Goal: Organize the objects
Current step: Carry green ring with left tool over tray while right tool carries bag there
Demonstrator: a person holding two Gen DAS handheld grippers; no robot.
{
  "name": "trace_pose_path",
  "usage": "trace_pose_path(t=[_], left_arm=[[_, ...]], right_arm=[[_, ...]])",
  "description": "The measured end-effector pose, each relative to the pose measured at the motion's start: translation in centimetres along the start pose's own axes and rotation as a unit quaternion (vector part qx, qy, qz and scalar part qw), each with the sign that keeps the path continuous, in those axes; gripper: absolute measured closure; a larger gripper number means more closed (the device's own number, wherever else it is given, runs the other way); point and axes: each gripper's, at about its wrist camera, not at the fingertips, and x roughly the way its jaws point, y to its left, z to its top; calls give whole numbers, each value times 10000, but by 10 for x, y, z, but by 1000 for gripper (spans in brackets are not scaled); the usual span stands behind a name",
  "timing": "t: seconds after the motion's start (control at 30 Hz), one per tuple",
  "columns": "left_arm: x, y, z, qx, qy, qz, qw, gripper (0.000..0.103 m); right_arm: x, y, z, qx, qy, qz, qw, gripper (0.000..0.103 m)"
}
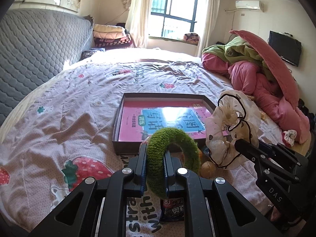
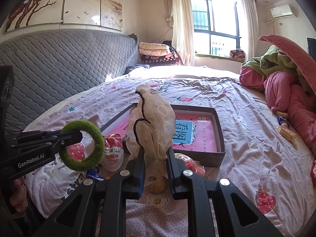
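Observation:
My left gripper (image 1: 155, 158) is shut on a fuzzy green scrunchie (image 1: 173, 158) and holds it above the bed, just short of the dark shallow box (image 1: 122, 118). The box holds a pink book (image 1: 134, 118). My right gripper (image 2: 155, 160) is shut on a cream scrunchie with black trim (image 2: 156, 122), held up in front of the box (image 2: 219, 136). In the left wrist view the cream scrunchie (image 1: 231, 136) hangs to the right of the green one. In the right wrist view the green one (image 2: 83, 148) sits at the left.
Snack packets (image 2: 113, 154), a red wrapper (image 2: 191, 164) and a small orange fruit (image 2: 157, 184) lie on the strawberry-print sheet (image 2: 246, 158) near the box. A dark packet (image 1: 171, 209) lies under the left gripper. Pink and green bedding (image 1: 256, 75) is piled at the right, with another scrunchie (image 1: 289, 137).

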Motion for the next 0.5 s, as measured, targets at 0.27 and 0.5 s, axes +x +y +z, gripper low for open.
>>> trace_pose_path(t=[0.27,0.5], left_arm=[[13,-5,18,29,-55,-50,10000,90],[27,0,27,-2,-117,-34,9999,90]], right_arm=[[1,-9,10,28,-82,-114,9999,83],[5,-20,19,71,-182,-249,9995,83]])
